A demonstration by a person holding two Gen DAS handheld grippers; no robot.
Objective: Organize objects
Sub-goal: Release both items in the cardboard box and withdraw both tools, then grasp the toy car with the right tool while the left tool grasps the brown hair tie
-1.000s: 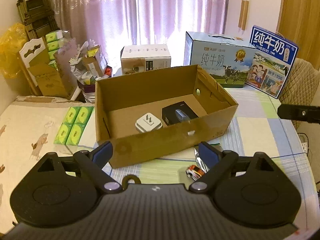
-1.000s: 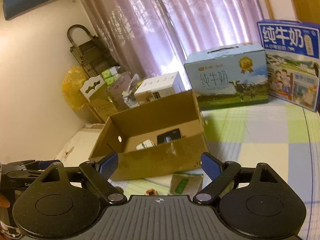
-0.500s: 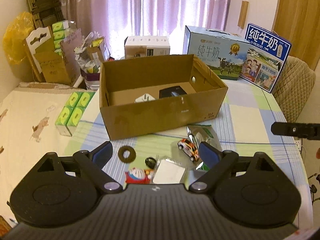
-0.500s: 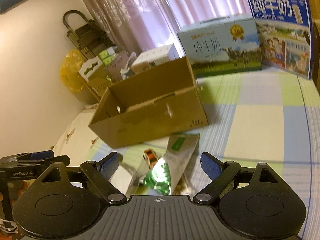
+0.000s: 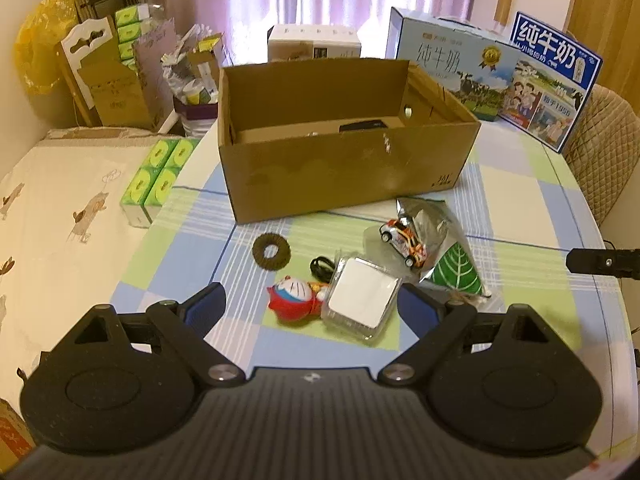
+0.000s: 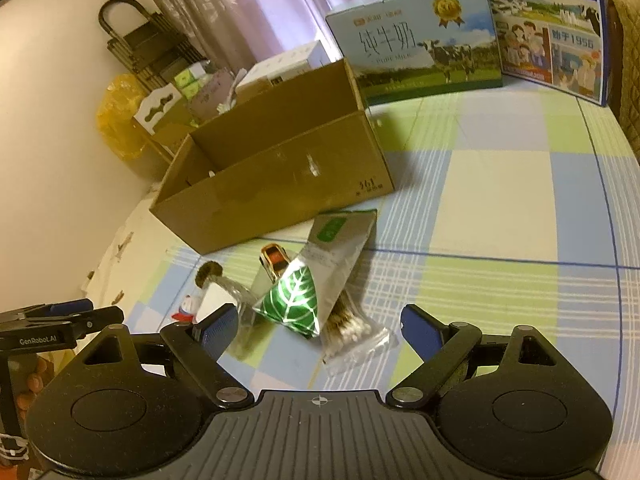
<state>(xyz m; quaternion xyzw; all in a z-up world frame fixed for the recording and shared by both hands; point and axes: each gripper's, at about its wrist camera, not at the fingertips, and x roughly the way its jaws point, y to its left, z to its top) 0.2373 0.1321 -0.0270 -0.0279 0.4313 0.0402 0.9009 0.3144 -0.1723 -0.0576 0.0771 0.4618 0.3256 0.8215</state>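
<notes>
— Where are your grippers?
— Your left gripper (image 5: 310,306) and right gripper (image 6: 318,328) are both spread wide, holding nothing.
— And the clutter?
— Lower centre: toy car (image 5: 402,242), leaf pouch (image 6: 294,300), possibly cotton swabs (image 6: 352,330), below the cardboard box (image 5: 344,168).

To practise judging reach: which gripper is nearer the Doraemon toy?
Left. The left gripper hangs open just short of the Doraemon toy; the right gripper sits off to its right, facing the leaf packet.

We see only slivers of what lies inside the cardboard box (image 5: 348,168), behind its front wall. The blue milk carton (image 6: 548,20) is cut by the top edge.
</notes>
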